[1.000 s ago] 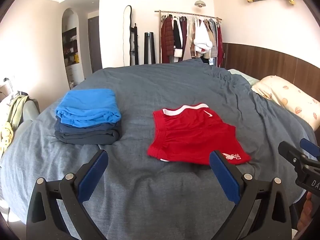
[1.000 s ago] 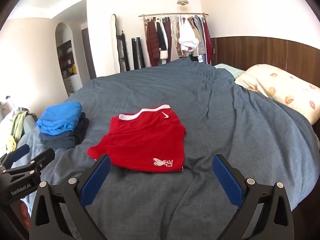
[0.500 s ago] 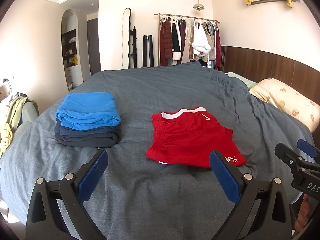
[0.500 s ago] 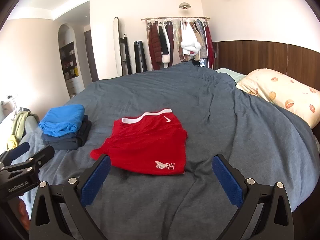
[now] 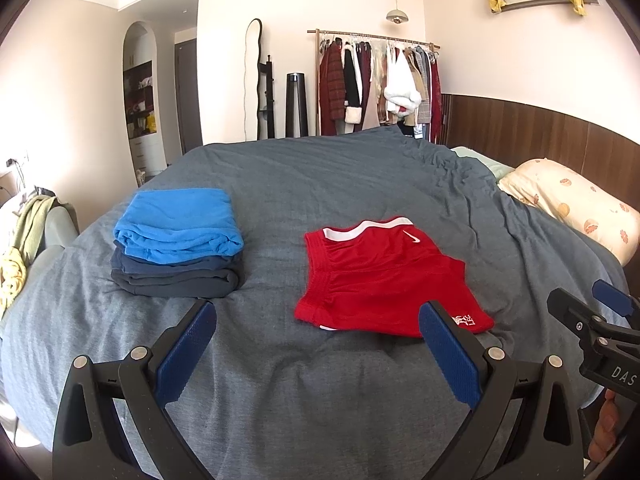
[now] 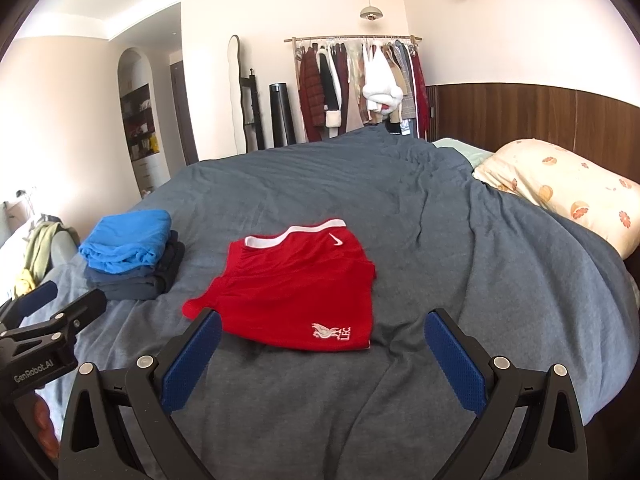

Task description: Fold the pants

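One pair of red shorts (image 5: pixel 384 276) laid on one bed (image 5: pixel 320 184), one stack (image 5: pixel 176 248) of three folded garments, one pillow (image 5: pixel 568 204), two grippers, left (image 5: pixel 316 350) and right (image 6: pixel 322 356).

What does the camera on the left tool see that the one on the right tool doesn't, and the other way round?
Only the left wrist view shows the left gripper head-on, open, and the right one at its edge. Only the right wrist view shows the right gripper head-on, open, plus the full crest on the shorts. Both show the red shorts lying flat on the grey bed, the folded stack topped in blue, the pillow and the clothes rack.
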Demonstrator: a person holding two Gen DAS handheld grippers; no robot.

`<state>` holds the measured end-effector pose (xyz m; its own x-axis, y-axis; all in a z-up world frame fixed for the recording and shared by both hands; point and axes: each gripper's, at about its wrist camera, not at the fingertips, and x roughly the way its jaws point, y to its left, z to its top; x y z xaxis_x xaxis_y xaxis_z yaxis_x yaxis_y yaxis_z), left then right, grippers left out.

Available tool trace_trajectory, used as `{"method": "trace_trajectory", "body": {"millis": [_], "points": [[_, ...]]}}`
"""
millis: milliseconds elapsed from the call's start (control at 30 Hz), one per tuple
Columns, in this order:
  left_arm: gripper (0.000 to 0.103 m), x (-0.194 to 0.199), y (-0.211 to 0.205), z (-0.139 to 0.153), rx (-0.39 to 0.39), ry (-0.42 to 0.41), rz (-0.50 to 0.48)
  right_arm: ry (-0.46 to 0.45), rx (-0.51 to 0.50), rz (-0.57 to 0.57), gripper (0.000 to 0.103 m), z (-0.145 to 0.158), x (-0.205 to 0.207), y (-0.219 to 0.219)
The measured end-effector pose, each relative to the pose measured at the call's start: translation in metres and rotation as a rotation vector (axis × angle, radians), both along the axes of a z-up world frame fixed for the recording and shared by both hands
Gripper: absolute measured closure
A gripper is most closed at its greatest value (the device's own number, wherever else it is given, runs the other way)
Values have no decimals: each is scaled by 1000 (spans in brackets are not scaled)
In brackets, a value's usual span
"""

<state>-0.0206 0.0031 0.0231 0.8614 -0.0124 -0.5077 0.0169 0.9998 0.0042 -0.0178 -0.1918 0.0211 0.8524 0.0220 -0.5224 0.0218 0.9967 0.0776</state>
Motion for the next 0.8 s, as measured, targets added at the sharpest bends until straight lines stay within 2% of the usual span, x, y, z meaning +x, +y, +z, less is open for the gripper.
{"method": "trace_trajectory", "body": {"millis": [800], "points": [[0, -1, 2, 1, 0, 0, 2, 1, -5, 2, 1, 0, -1, 1]]}}
